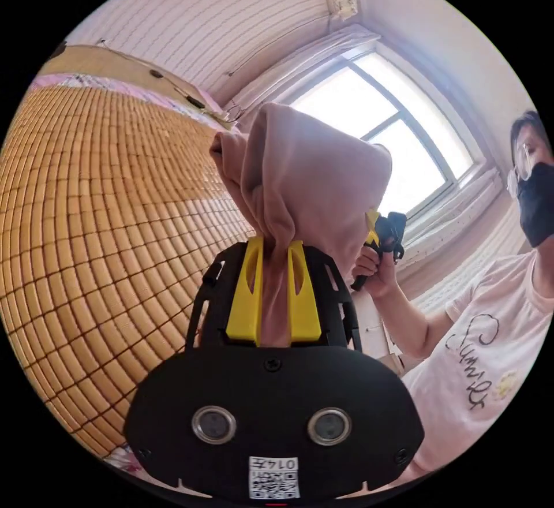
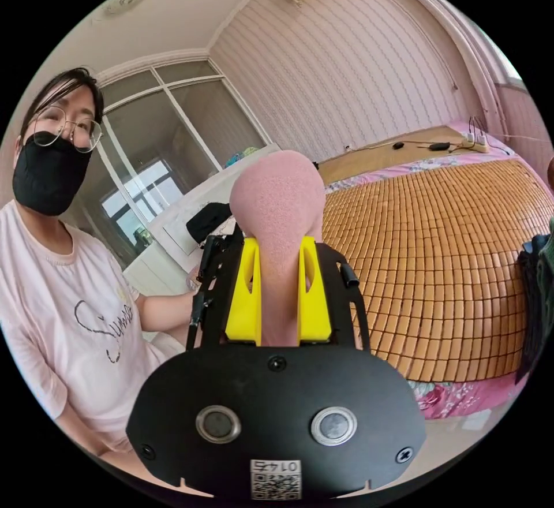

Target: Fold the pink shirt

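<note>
Pink shirt (image 1: 311, 185), clamped in the closed fingers of left gripper (image 1: 273, 294) and right gripper (image 2: 278, 294), held aloft; spreading on the bed mat (image 2: 450, 254) judged next.

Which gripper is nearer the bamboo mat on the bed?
Hard to call; neither touches it. The left gripper holds the pink shirt up with the bamboo mat beside it; the right gripper holds pink cloth, also clear of it.
</note>
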The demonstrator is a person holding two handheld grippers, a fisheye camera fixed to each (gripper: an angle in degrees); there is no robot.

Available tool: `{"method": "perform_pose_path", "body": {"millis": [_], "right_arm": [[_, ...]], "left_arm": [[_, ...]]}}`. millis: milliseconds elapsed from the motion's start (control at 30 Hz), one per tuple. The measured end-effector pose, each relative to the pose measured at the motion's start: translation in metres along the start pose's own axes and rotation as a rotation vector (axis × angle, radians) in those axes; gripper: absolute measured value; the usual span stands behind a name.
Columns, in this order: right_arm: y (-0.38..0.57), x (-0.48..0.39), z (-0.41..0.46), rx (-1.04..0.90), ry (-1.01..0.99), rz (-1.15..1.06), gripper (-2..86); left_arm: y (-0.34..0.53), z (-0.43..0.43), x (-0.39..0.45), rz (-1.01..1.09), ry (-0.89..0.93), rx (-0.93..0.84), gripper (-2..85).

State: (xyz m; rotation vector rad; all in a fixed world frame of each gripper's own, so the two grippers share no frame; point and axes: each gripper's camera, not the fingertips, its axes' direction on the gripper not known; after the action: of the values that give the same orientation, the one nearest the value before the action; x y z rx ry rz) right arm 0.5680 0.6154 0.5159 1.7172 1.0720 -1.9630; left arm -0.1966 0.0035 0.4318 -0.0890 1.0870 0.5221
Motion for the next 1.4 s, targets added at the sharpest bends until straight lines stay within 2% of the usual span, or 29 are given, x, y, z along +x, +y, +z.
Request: {"method": "perform_pose_path", "body": {"millis": [167,300,367,433,500,533,600,667,700,767,833,900,1033,1133,1200,1300,1400], "right_arm": [[-0.058,-0.021,-0.144,0.045,0.207,-0.11,10.6],[-0.119,-0.002,-0.237,-0.006,0.471,-0.08,12.3],[-0.157,0.032,-0.276,-0.078,0.796,0.01,14.1],[-0.168,0.071,-0.291,-0.108,1.004,0.147,14.0],[-0.155,0.109,-0.288,-0.114,1.006,0.218,12.4],[-0.139,0.139,-0.278,-0.145,0.927,0.275,10.3],[-0.108,0.186,-0.253,-0.273,0.851,0.399,7.1],[-0.079,0.191,-0.25,-0.113,0.81,0.381,5.3],[-0.077,0.188,-0.25,-0.1,0.792,0.376,4.9],[-0.072,0.167,-0.242,-0.106,0.807,0.33,4.6],[-0.063,0.147,-0.236,-0.082,0.824,0.293,4.5],[-0.056,0.124,-0.232,-0.07,0.843,0.28,4.2],[-0.029,0.052,-0.214,-0.049,0.87,0.249,5.2],[0.005,-0.01,-0.186,0.005,0.787,0.214,6.8],[0.027,-0.048,-0.154,-0.033,0.734,0.211,7.0],[0.068,-0.11,-0.078,-0.131,0.714,0.201,7.4],[0.093,-0.166,0.023,-0.348,0.675,0.117,8.8]], "left_arm": [[-0.072,0.099,0.095,0.164,0.263,0.031,6.5],[-0.129,0.194,0.172,0.307,0.324,0.037,7.6],[-0.161,0.271,0.209,0.337,0.316,-0.006,8.1],[-0.175,0.334,0.226,0.361,0.236,-0.084,7.9],[-0.178,0.395,0.232,0.368,0.09,-0.205,6.4],[-0.174,0.425,0.234,0.381,-0.012,-0.269,4.5],[-0.169,0.445,0.236,0.407,-0.091,-0.262,4.3],[-0.168,0.445,0.244,0.509,-0.115,-0.262,4.2],[-0.168,0.444,0.246,0.547,-0.121,-0.278,4.4],[-0.164,0.431,0.248,0.627,-0.115,-0.297,5.3],[-0.162,0.418,0.246,0.615,-0.101,-0.337,5.1],[-0.156,0.394,0.242,0.588,-0.173,-0.343,3.7],[-0.115,0.296,0.234,0.686,-0.19,-0.361,3.9],[-0.062,0.203,0.221,0.739,-0.263,-0.387,3.1],[-0.027,0.143,0.209,0.703,-0.305,-0.405,2.9],[0.033,0.033,0.188,0.539,-0.432,-0.366,3.7],[0.09,-0.09,0.178,0.338,-0.632,-0.257,4.5]]}}
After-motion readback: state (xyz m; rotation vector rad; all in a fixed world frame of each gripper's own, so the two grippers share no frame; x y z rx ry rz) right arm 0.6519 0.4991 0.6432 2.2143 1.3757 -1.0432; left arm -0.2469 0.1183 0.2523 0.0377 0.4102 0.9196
